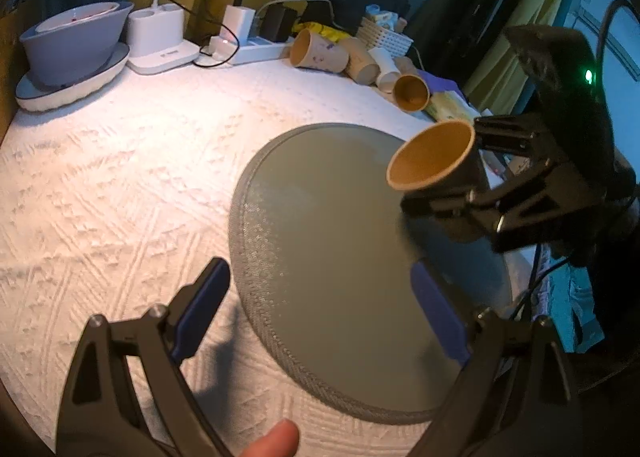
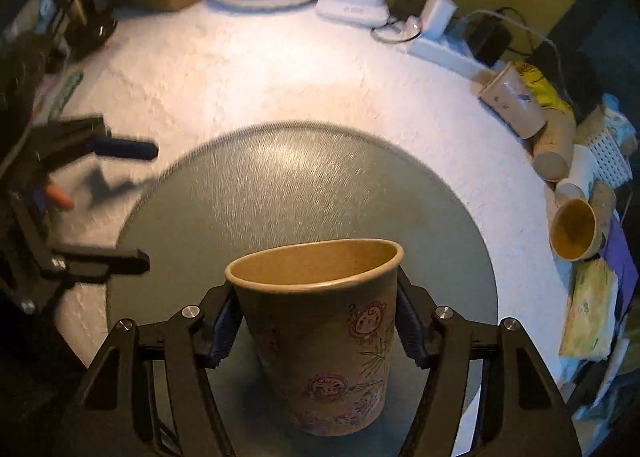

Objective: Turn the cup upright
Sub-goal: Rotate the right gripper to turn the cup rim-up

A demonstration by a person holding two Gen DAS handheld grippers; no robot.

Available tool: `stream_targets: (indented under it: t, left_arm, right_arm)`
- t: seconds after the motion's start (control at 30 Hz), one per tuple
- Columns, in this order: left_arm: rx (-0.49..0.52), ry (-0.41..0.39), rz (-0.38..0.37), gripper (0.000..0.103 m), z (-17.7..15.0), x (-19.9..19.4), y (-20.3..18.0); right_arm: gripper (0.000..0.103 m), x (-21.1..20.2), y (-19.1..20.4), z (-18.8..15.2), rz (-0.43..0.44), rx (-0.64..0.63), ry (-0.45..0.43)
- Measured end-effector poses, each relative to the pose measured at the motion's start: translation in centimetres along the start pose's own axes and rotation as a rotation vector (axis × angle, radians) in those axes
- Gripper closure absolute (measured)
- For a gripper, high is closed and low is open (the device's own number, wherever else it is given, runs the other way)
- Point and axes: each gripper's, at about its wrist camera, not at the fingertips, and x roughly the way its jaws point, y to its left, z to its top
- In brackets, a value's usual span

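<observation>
Over the round grey mat (image 2: 304,185) we hold the cup (image 2: 320,333) in our right tongs (image 2: 316,331), whose blue-padded fingers (image 2: 222,331) press on both sides of it just under the rim. From the right wrist view the cup stands mouth up, its brown inside showing and pink cartoon drawings on its wall; its base is close to the mat, but we cannot tell whether it touches. From the left wrist view the same cup (image 1: 434,159) appears tilted, its mouth turned toward that camera, at the far right edge of the mat (image 1: 340,257), with the right tongs (image 1: 452,173) clamped on it.

Our left tongs (image 1: 320,309) are spread wide and grip nothing; they hang over the near edge of the mat, a fingertip (image 1: 276,439) of ours showing below them. In the right wrist view they (image 2: 136,201) sit blurred at the left, well apart from the cup.

The mat lies on a white quilted worktop (image 1: 120,177). At the back stand a grey bowl (image 1: 76,43) on a plate, a white lamp base (image 1: 160,41) and a power strip (image 1: 256,49). To the right lies a heap of spare paper cups (image 1: 360,57) on their sides.
</observation>
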Motion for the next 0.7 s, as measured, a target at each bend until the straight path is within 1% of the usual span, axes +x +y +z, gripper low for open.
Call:
stream_targets:
  t: [0.23,0.33,0.43,0.53,0.63,0.7]
  left_arm:
    - [-0.004,-0.012,0.022,0.010,0.5,-0.1,-0.7]
    - [-0.010,-0.018,0.028,0.010,0.9,0.0,-0.9]
    - [-0.009,-0.026,0.031,0.010,1.2,0.1,-1.3]
    - [-0.012,-0.030,0.033,0.010,1.4,0.3,-1.7]
    - [-0.005,-0.021,0.038,0.010,1.4,0.7,-2.3]
    - [0.000,-0.017,0.037,0.010,1.4,0.8,-2.7]
  right_arm:
    - [0.034,-2.0,-2.3,-1.1,0.075,0.189,-0.247]
    - [0.034,-2.1,-3.0,-2.0,0.099,0.249,-0.328]
    - [0.034,-1.5,-3.5,-2.9,0.113,0.304,-0.357]
    - [0.034,-1.5,-3.7,-3.8,0.116,0.325,-0.390]
    - [0.034,-1.5,-3.5,-4.5,0.082,0.311,-0.392]
    - [0.034,-1.6,-3.5,-4.9,0.074,0.315,-0.396]
